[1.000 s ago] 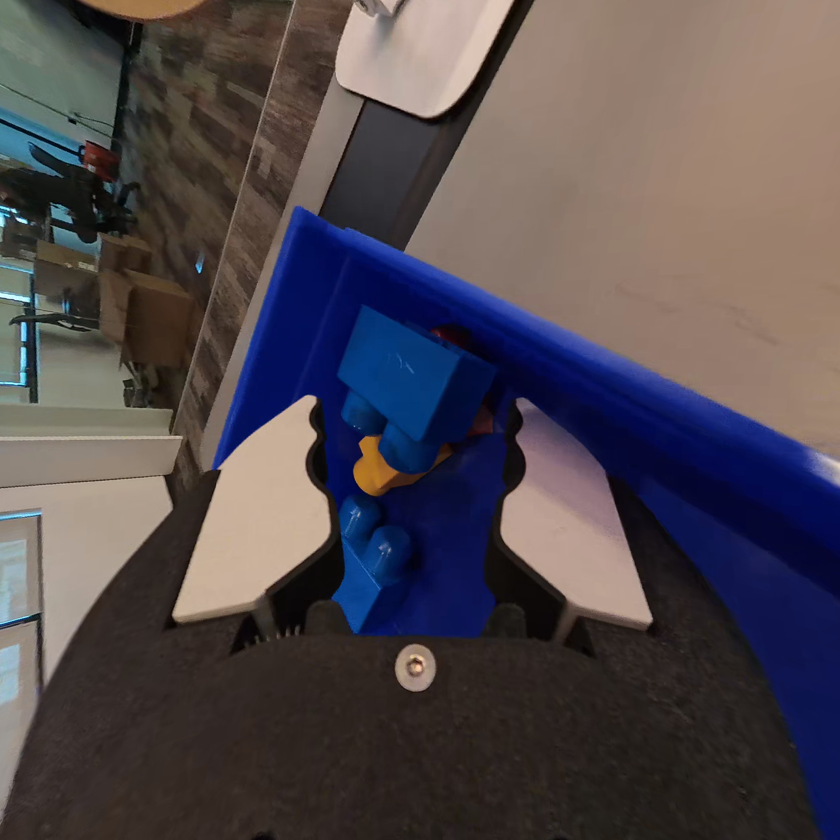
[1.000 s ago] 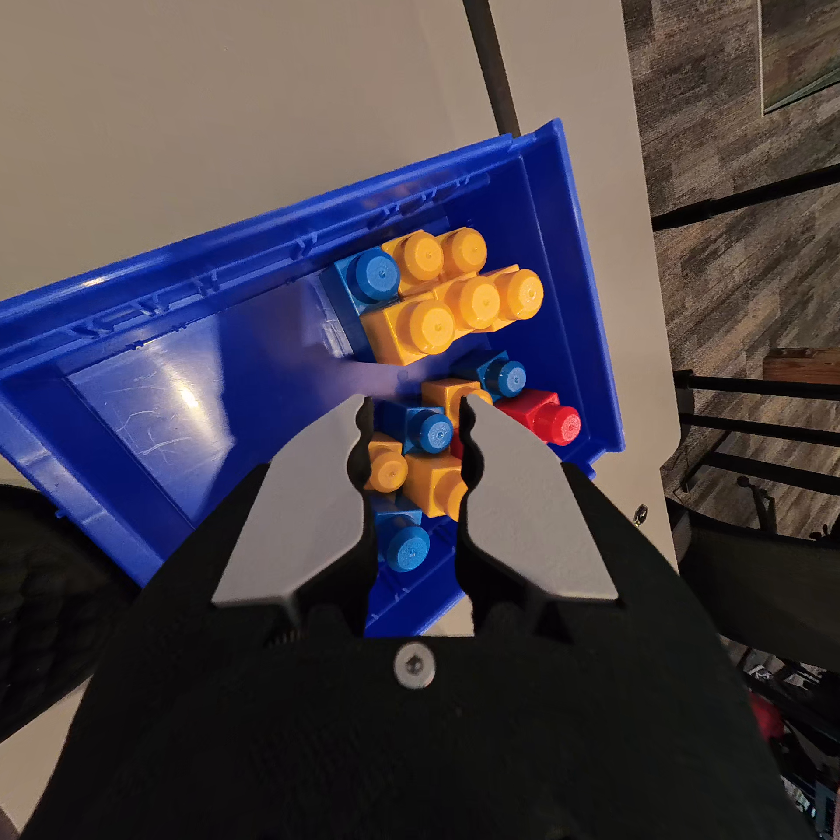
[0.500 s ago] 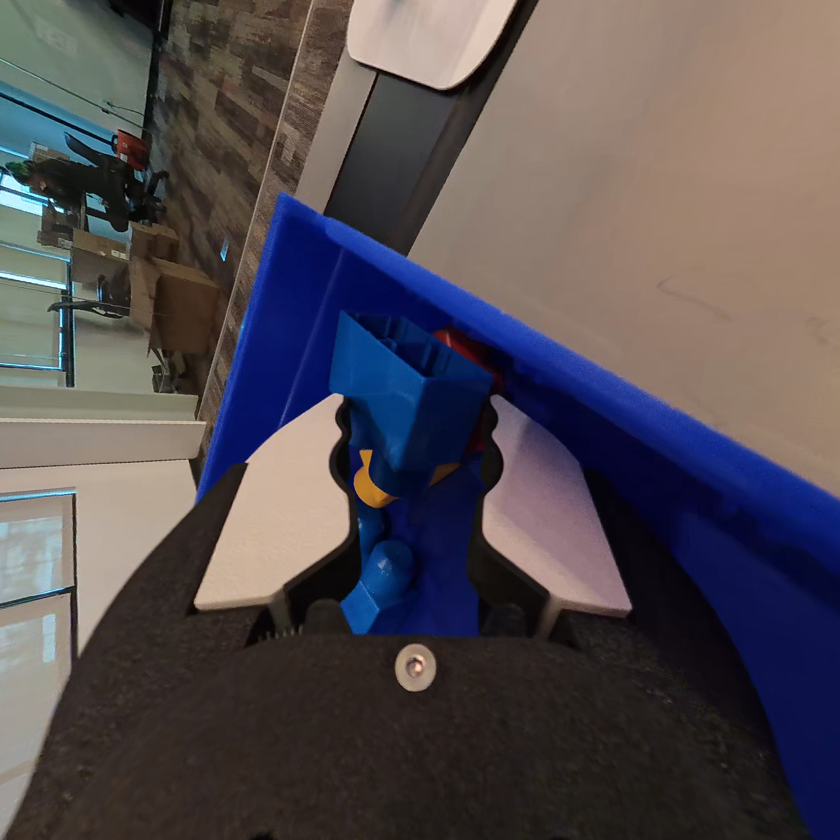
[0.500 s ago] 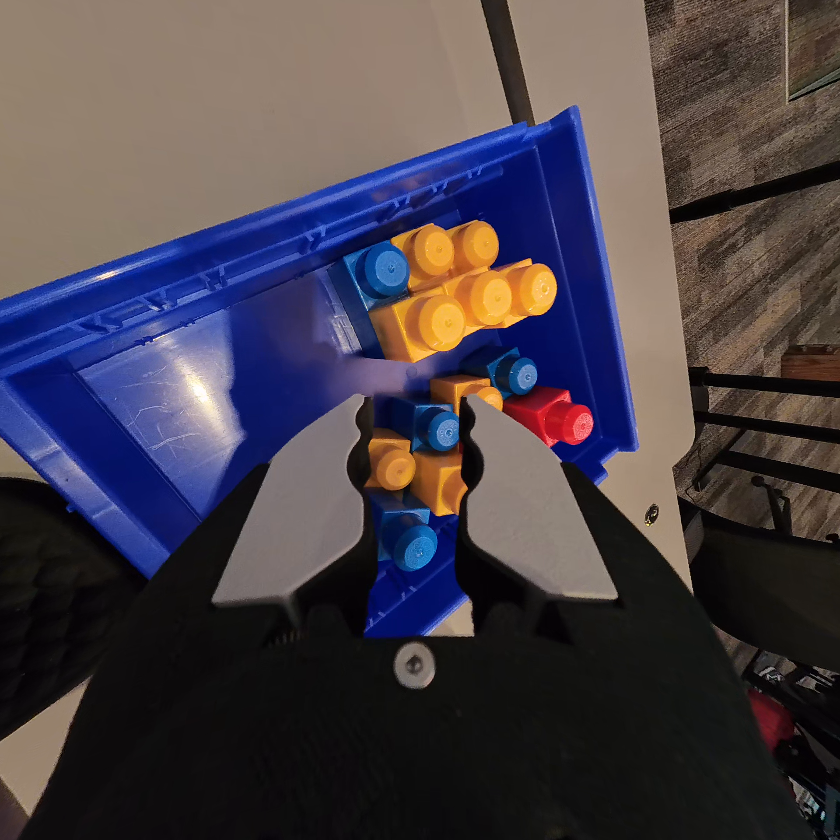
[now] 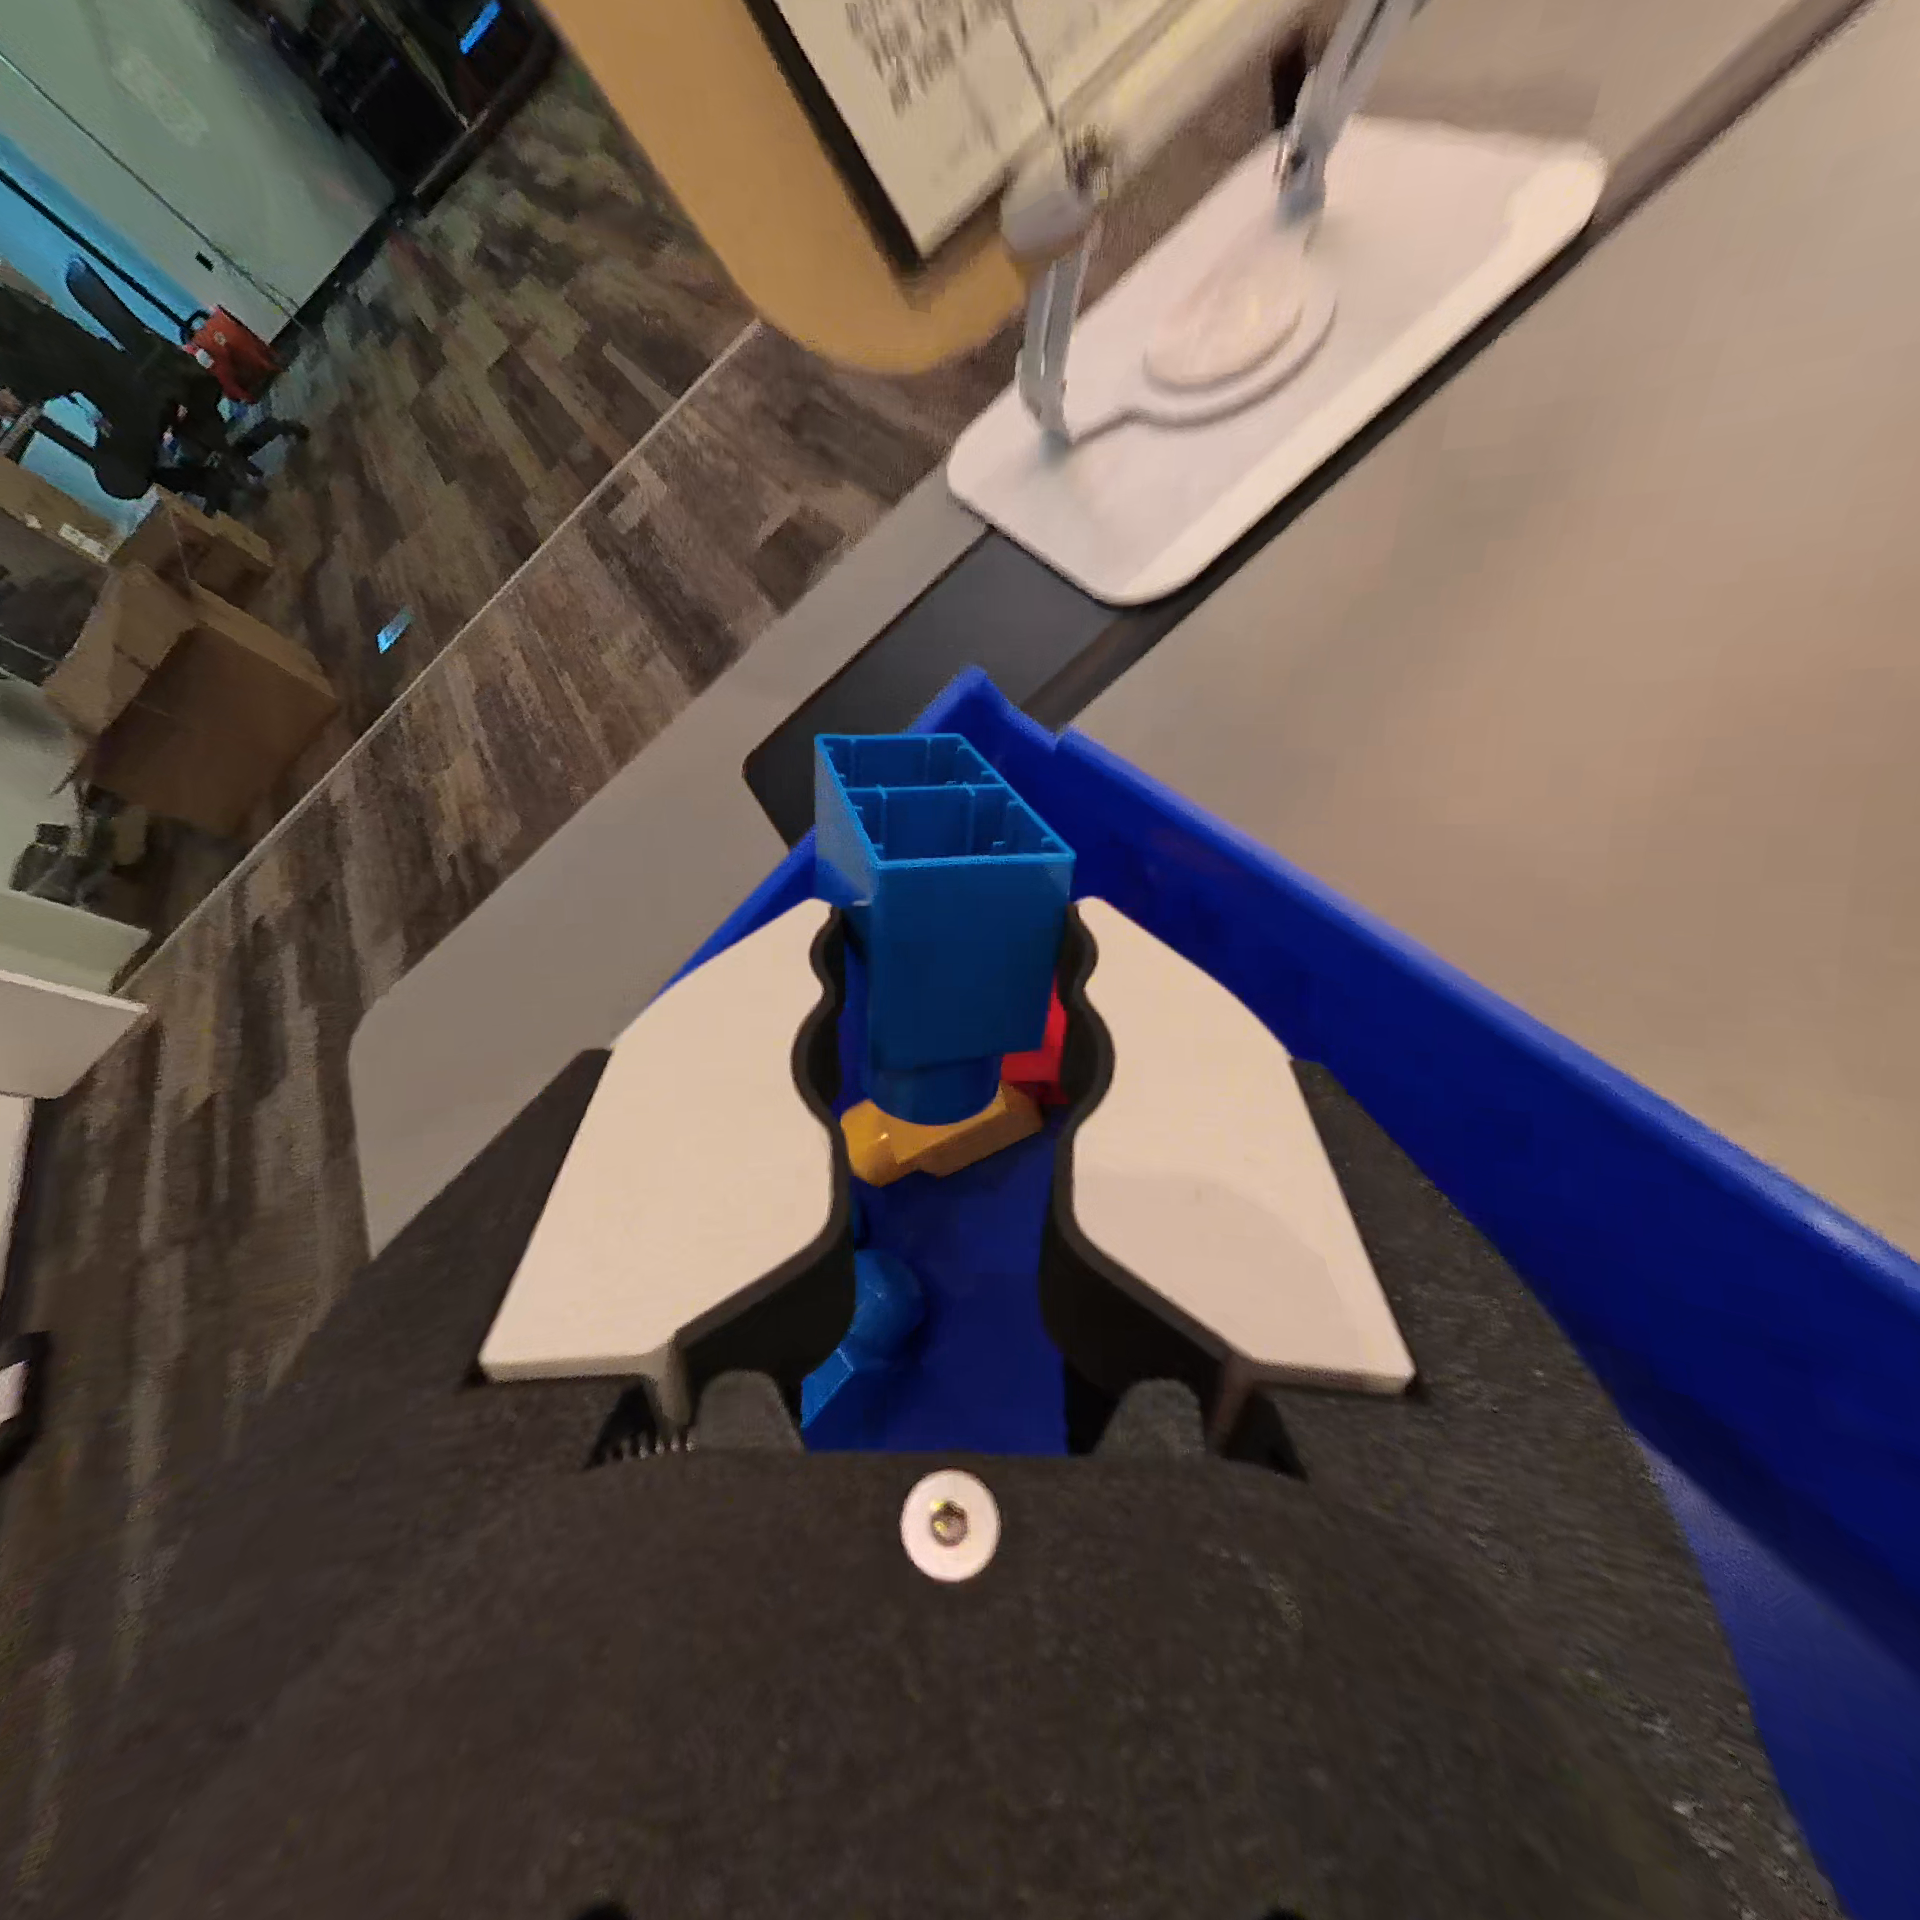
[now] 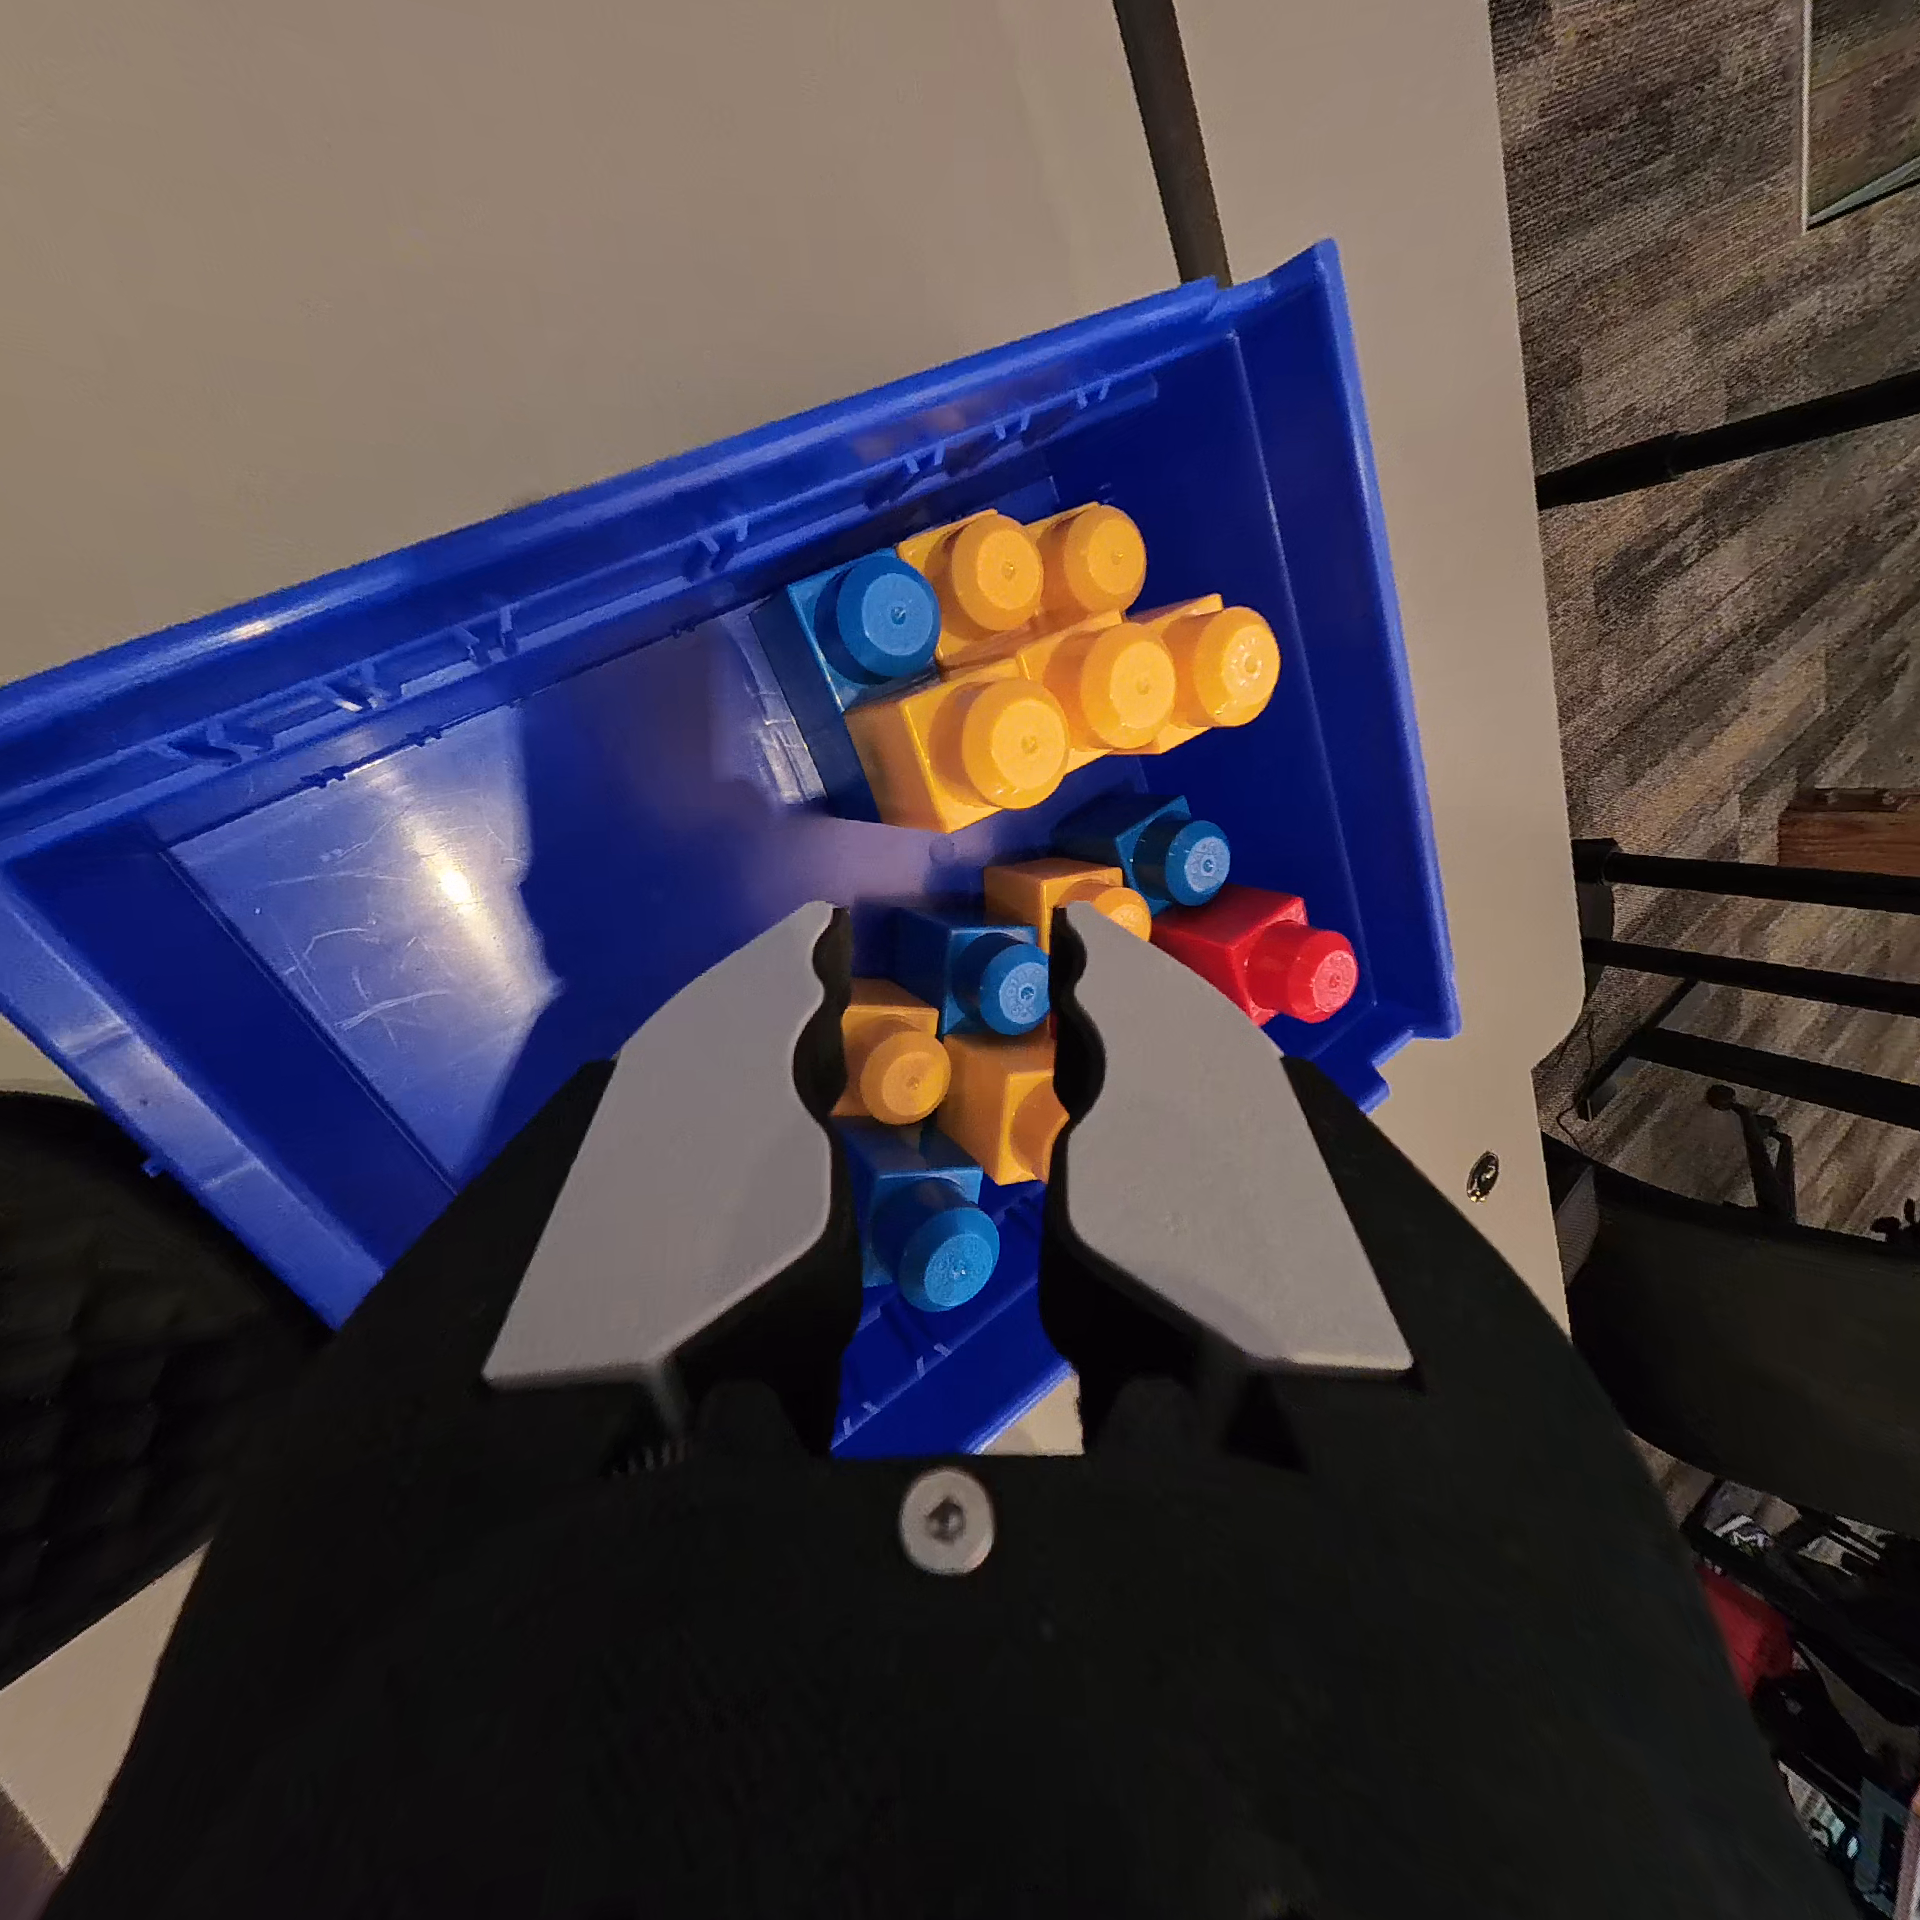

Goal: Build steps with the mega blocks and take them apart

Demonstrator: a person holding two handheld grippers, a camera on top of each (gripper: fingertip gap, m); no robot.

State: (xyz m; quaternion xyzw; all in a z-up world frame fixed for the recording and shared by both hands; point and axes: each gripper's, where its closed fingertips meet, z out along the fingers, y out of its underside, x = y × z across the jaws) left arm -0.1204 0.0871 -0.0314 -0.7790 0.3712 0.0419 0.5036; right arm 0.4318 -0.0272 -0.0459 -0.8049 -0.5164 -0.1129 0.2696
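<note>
- My left gripper [image 5: 945, 935], frame centre, fingers narrowed and clamped on a blue block [image 5: 940, 914].
- My right gripper [image 6: 940, 925], frame centre, fingers slightly apart, gripping nothing.

No legible text, framed board [image 5: 935, 94] blurred

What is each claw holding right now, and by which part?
The left claw grips a blue block by its two side walls, hollow underside facing away. The right claw holds nothing, part open above the blue bin.
</note>
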